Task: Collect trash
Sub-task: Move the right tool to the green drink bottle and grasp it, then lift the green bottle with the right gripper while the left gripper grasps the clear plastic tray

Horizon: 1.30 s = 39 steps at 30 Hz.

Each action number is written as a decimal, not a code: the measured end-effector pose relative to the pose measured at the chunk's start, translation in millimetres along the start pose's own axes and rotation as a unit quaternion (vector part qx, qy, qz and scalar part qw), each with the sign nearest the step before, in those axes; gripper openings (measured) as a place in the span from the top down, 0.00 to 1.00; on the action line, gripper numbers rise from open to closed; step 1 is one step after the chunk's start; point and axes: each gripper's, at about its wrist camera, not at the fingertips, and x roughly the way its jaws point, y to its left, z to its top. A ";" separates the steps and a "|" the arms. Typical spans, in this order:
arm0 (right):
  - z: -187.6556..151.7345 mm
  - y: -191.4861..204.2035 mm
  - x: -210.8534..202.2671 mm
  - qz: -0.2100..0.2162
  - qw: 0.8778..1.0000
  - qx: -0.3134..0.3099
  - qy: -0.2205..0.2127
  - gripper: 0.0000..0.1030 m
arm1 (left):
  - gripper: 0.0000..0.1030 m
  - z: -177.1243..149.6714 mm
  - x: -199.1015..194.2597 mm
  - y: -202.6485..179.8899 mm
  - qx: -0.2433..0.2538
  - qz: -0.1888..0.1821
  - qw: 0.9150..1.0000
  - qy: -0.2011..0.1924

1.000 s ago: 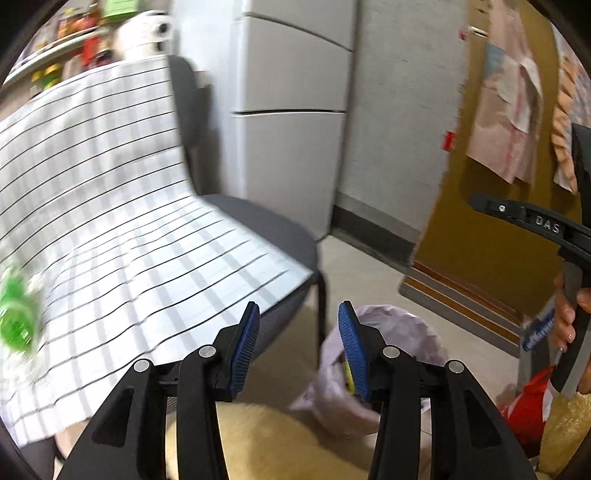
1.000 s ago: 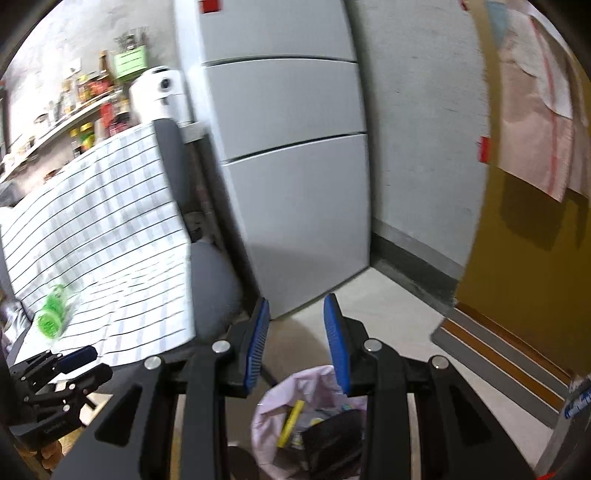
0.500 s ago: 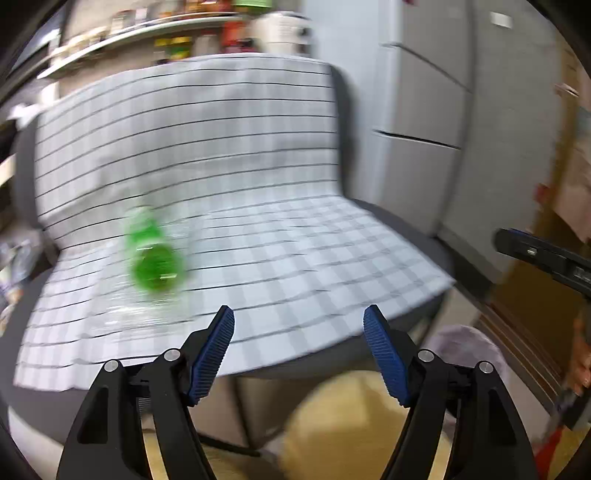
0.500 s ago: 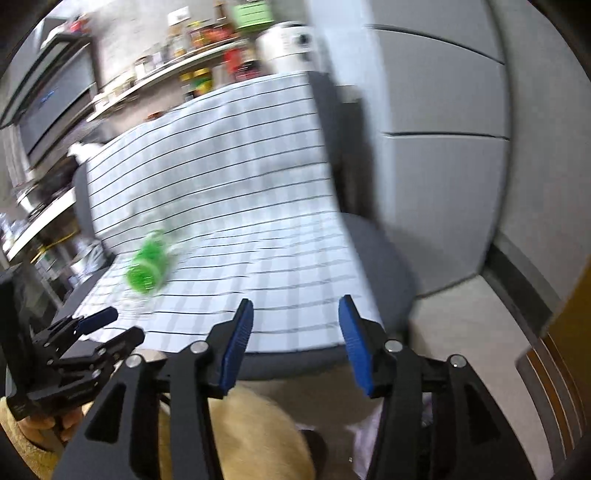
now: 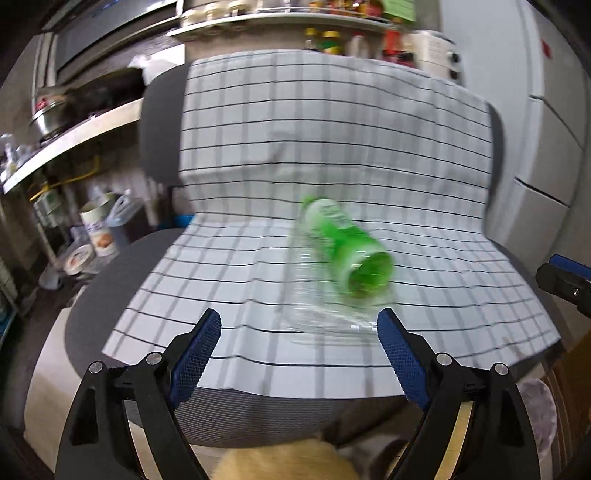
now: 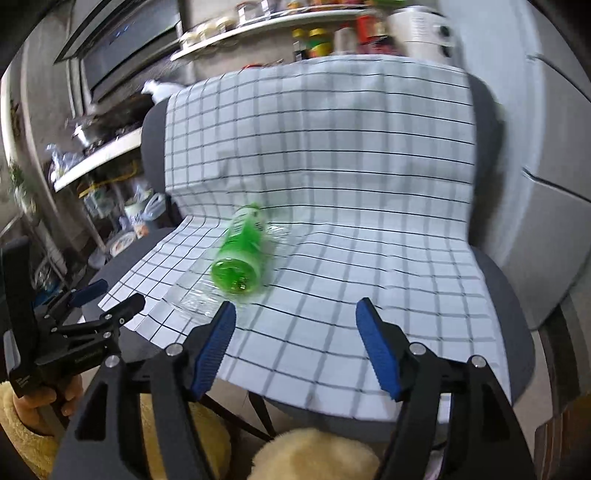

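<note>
The bottle [image 5: 341,251] is lying on its side on the cloth [image 5: 332,147] draped over the chair [image 5: 159,122], with shelves [image 5: 280,22] sitting behind and the fridge [image 5: 546,129] standing right.

Motion blur is smearing the plastic bottle [image 5: 343,254] lying on the checked cloth [image 5: 332,147], so its label is staying unreadable and its clear end is melting into the fabric. The jars on the shelf [image 6: 273,20] are blurring past recognition. The picture's right edge is cutting off the right tool [image 5: 563,278] in the left wrist view, and the lower edge is cropping the trash bag [image 5: 541,410].
</note>
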 end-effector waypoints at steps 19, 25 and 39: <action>64.4 83.3 145.7 0.011 0.994 -0.076 0.072 0.36 | 0.16 14.1 65.6 85.5 -0.056 0.047 0.996 0.047; 74.2 98.6 201.3 -0.035 0.986 -0.111 0.119 0.36 | 0.16 11.2 85.9 98.7 -0.071 0.041 0.995 0.065; 90.5 99.8 246.1 -0.073 0.981 -0.107 0.147 0.39 | 0.16 6.5 81.4 86.4 -0.068 0.020 0.995 0.074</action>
